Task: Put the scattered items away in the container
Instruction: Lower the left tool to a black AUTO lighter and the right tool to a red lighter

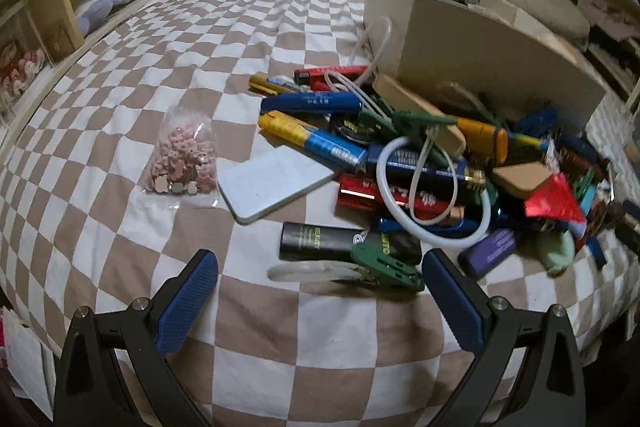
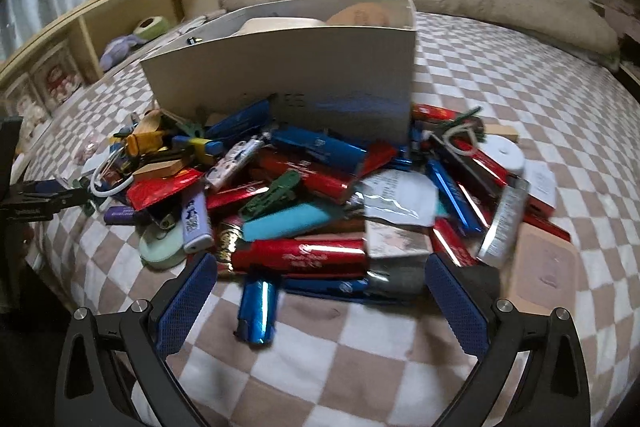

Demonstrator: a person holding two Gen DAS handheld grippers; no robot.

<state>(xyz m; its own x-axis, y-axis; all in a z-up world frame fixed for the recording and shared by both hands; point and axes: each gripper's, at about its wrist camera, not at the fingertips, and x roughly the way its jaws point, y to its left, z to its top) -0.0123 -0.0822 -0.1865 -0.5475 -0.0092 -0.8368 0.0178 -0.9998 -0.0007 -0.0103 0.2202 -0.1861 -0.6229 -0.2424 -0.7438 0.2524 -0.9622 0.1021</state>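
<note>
The pile of small things [image 2: 312, 187] lies heaped on the checked bedcover [image 2: 540, 99], pressed right up against the front wall of the cream box [image 2: 288, 67], which is where it all has to go. Nearest my right gripper [image 2: 320, 291] is a shiny blue lighter [image 2: 258, 311], lying clear of the heap. It looks light, hard and slick, so I judge a grip across its flat middle is safest; foil wrappers behind it would slip and crumple. The right gripper is spread wide, holding nothing, pads either side of the pile's near edge.

My left gripper [image 1: 320, 287] is likewise wide apart and empty, hovering just before a green clip [image 1: 386, 265] and a black tube [image 1: 316, 241]. The tube looks stiff and round, likely to roll; I'd pinch it mid-length. The bag of pink beads [image 1: 182, 157] sits apart to the left, soft and shifting, best taken near its top.
</note>
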